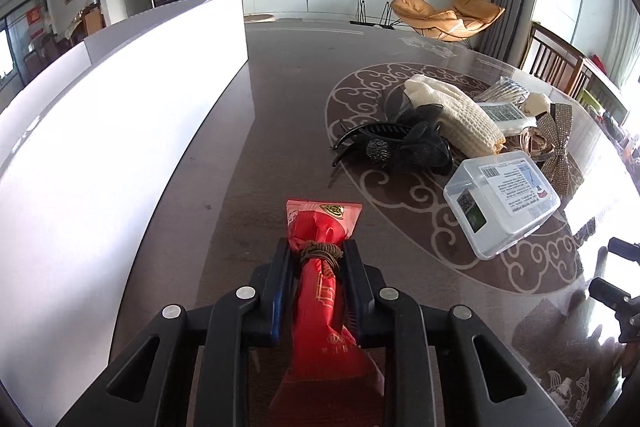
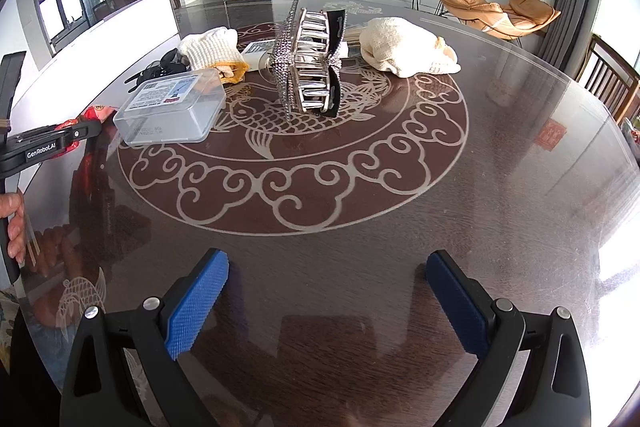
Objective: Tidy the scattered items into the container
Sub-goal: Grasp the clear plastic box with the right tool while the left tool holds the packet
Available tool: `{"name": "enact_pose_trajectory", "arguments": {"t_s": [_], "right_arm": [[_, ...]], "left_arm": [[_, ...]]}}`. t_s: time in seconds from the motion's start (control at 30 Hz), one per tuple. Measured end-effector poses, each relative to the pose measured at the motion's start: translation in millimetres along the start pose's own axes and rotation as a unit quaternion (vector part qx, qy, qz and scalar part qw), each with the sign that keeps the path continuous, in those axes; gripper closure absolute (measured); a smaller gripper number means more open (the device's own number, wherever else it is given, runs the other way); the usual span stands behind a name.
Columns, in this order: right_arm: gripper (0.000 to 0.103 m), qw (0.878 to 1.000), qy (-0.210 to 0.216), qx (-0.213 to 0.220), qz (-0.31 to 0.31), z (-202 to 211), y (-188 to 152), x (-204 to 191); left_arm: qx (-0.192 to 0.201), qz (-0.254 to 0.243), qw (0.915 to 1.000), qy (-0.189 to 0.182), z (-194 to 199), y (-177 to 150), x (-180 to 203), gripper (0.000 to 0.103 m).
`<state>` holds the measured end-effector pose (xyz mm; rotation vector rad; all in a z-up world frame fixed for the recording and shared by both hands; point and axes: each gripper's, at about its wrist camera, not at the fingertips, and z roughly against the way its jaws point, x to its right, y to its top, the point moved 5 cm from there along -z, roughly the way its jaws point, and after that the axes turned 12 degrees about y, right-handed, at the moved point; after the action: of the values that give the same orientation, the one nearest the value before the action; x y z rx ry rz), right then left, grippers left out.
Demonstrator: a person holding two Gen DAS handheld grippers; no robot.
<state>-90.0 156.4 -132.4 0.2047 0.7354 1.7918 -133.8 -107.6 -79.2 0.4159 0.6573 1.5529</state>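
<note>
My left gripper point(image 1: 316, 251) is shut on a red packet point(image 1: 320, 227) tied with brown cord, held just above the table. The white container point(image 1: 120, 99) stands close on its left. To the right lie a black hair claw with a bow point(image 1: 400, 147), a cream knit glove point(image 1: 452, 115) and a clear plastic box point(image 1: 500, 203). My right gripper point(image 2: 328, 291) is open and empty over the table's near part. Ahead of it stands a rhinestone hair clip point(image 2: 312, 67), with the clear box point(image 2: 172, 107), a glove point(image 2: 212, 49) and a cream cloth point(image 2: 404, 47).
The round glass-topped table point(image 2: 360, 187) has a fish and cloud pattern. A rhinestone bow point(image 1: 556, 143) and small packets point(image 1: 500, 113) lie at the right in the left wrist view. Wooden chairs point(image 2: 612, 75) stand at the table's right edge. The left gripper's body point(image 2: 44, 147) shows at the right wrist view's left edge.
</note>
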Motion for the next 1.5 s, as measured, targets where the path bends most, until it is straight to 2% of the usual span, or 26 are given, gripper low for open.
{"name": "enact_pose_trajectory", "arguments": {"t_s": [0.07,0.13,0.2,0.27,0.37,0.47,0.57,0.63,0.77,0.83,0.9,1.0,1.1,1.17,1.23,1.3,1.33,1.5], "right_arm": [[0.003,0.999,0.039,0.003,-0.005,-7,16,-20],[0.003,0.998,0.052,0.020,0.024,-11,39,-50],[0.003,0.995,0.042,0.045,0.076,-15,67,-83],[0.003,0.993,0.030,0.057,0.097,-26,95,-106],[0.003,0.994,0.025,0.037,0.102,-59,128,-123],[0.004,0.991,-0.022,0.006,0.132,-93,144,-130],[0.004,0.987,-0.059,-0.031,0.143,-113,138,-123],[0.004,0.987,-0.054,-0.044,0.145,-109,122,-114],[0.004,0.984,-0.035,-0.051,0.166,-72,71,-88],[0.004,0.984,-0.045,-0.048,0.165,-44,44,-64],[0.004,0.986,-0.053,-0.035,0.157,-16,24,-42],[0.004,0.994,-0.018,-0.023,0.108,13,7,-27],[0.004,0.999,0.029,-0.007,0.040,20,6,-35],[0.004,0.999,0.047,0.010,0.008,14,18,-56],[0.004,0.999,0.034,0.012,-0.023,0,33,-74],[0.004,0.999,-0.003,0.013,-0.051,-17,49,-85],[0.004,0.997,-0.029,0.013,-0.065,-25,57,-86],[0.004,0.990,-0.094,-0.008,-0.108,-61,74,-82]], "left_arm": [[0.000,-0.004,1.0000,-0.001,1,-1,-1,0.079],[0.001,-0.009,1.0000,0.004,0,-1,2,0.079],[0.001,-0.008,1.0000,0.002,0,0,3,0.079],[0.001,-0.007,1.0000,0.002,1,1,5,0.079],[0.001,-0.010,0.9999,0.006,1,1,7,0.079],[0.001,-0.010,0.9999,0.006,1,0,5,0.079],[0.001,-0.010,0.9999,0.006,1,0,5,0.079],[0.001,-0.009,0.9999,0.005,2,0,5,0.079],[0.000,-0.006,1.0000,0.000,1,1,3,0.079],[0.000,-0.005,1.0000,-0.001,1,2,3,0.079],[0.000,-0.007,1.0000,0.002,1,2,3,0.079],[0.001,-0.012,0.9999,0.007,1,1,3,0.079],[0.002,-0.015,0.9998,0.012,1,2,3,0.079],[0.002,-0.016,0.9998,0.013,1,1,4,0.078],[0.002,-0.016,0.9998,0.013,1,2,4,0.078],[0.002,-0.016,0.9998,0.013,1,2,4,0.078],[0.002,-0.016,0.9998,0.013,1,2,4,0.079],[0.002,-0.016,0.9998,0.013,1,2,4,0.079]]}}
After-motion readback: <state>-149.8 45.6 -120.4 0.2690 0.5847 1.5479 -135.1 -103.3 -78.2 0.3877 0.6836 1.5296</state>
